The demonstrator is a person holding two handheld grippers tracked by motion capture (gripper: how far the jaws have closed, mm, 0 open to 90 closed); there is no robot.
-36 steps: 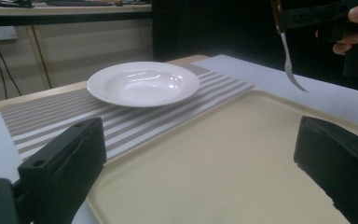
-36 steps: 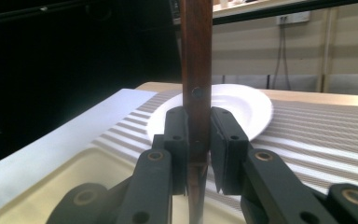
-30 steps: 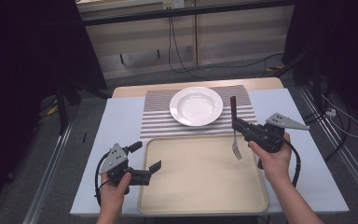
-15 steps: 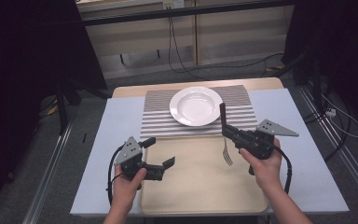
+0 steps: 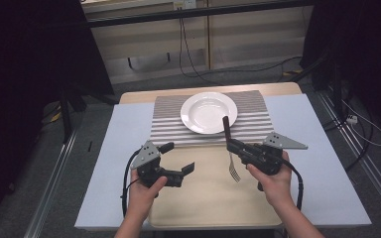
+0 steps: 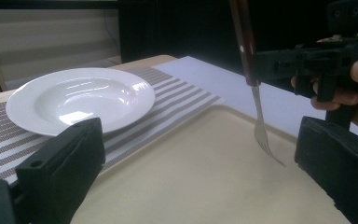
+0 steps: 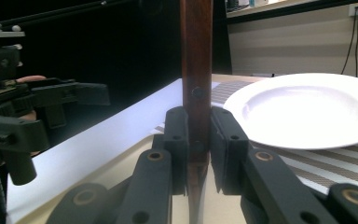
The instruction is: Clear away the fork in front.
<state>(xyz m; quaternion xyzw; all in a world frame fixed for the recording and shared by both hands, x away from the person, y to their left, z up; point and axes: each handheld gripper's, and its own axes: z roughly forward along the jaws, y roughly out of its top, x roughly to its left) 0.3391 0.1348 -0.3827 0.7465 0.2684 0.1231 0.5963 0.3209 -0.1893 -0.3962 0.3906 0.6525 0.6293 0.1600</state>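
A fork (image 5: 231, 157) with a dark wooden handle hangs upright over the beige tray (image 5: 203, 208), tines down. My right gripper (image 5: 231, 145) is shut on its handle (image 7: 196, 70). My left gripper (image 5: 177, 157) stands open over the tray's left part, nothing between its jaws. In the left gripper view, the fork (image 6: 253, 88) and the right gripper (image 6: 303, 70) sit just ahead on the right, between the wide-apart black jaws of the left gripper (image 6: 203, 135). In the right gripper view, the left gripper (image 7: 42, 100) is at the left.
A white deep plate (image 5: 209, 111) rests on a striped placemat (image 5: 258, 124) behind the tray. A pale blue cloth (image 5: 119, 148) covers the table on both sides. Cables trail from both grippers toward the person.
Both grippers have drawn toward the tray's middle. The right one moved left with the fork; the left one moved right and forward, still open.
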